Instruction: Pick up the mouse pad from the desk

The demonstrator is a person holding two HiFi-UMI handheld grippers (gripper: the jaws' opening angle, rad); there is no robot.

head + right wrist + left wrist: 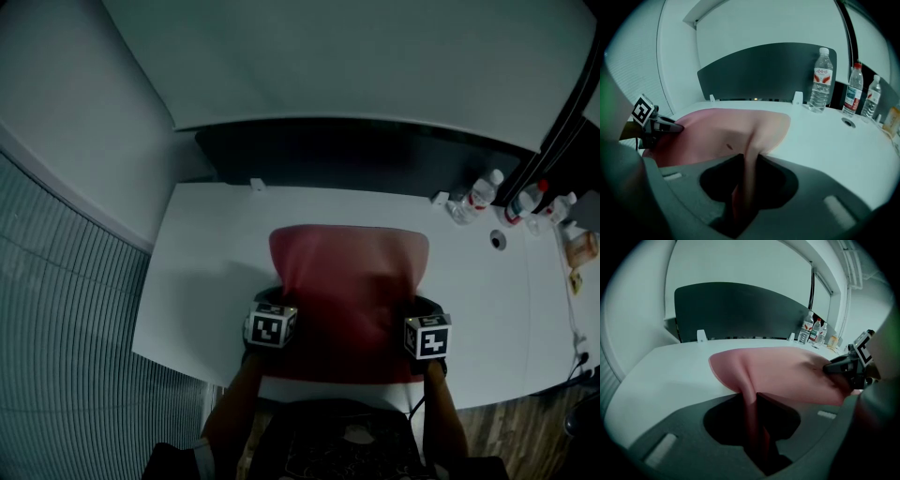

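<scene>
A pink mouse pad [349, 281] lies on the white desk [202, 272], its near edge at the desk's front. My left gripper [279, 302] pinches the pad's near left edge, and the left gripper view shows a fold of the pad [783, 371] drawn up between the closed jaws of the left gripper [752, 401]. My right gripper [424, 309] holds the near right edge the same way. In the right gripper view the pad [717, 129] rises as a pinched ridge into the right gripper [751, 161]. The pad's far part rests flat.
Three water bottles [483, 192] [820, 79] stand at the desk's back right beside a round cable hole [498, 240]. A dark panel [356, 155] runs along the desk's far edge. A small packet [583, 248] lies at the far right. A wall stands to the left.
</scene>
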